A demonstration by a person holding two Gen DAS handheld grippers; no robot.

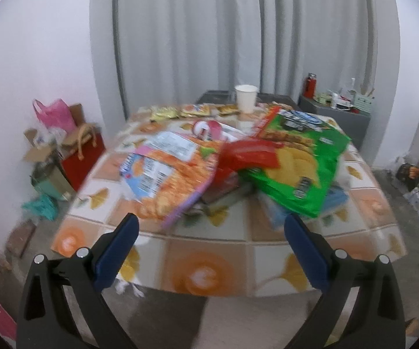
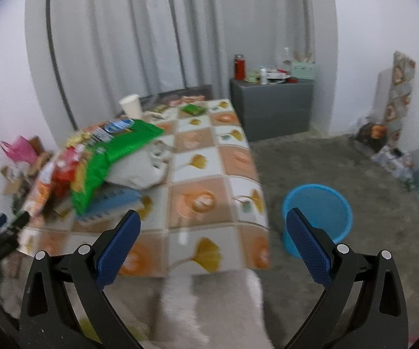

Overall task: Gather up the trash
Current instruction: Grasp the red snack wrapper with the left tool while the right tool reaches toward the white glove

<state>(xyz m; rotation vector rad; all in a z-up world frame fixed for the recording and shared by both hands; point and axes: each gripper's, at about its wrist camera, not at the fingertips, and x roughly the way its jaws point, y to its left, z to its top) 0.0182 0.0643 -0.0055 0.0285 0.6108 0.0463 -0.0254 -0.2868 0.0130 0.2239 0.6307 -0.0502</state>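
Note:
A low table with a tiled orange-and-white cloth holds a heap of snack wrappers: an orange bag, a red wrapper and a big green chip bag. A white paper cup stands at the far edge. My left gripper is open and empty, short of the table's near edge. My right gripper is open and empty over the table's near right corner. The green bag lies to its left. A blue bucket stands on the floor right of the table.
Bags and cardboard boxes crowd the floor left of the table. A grey cabinet with a red flask and bottles stands at the back right. Clutter lines the right wall. Grey curtains hang behind.

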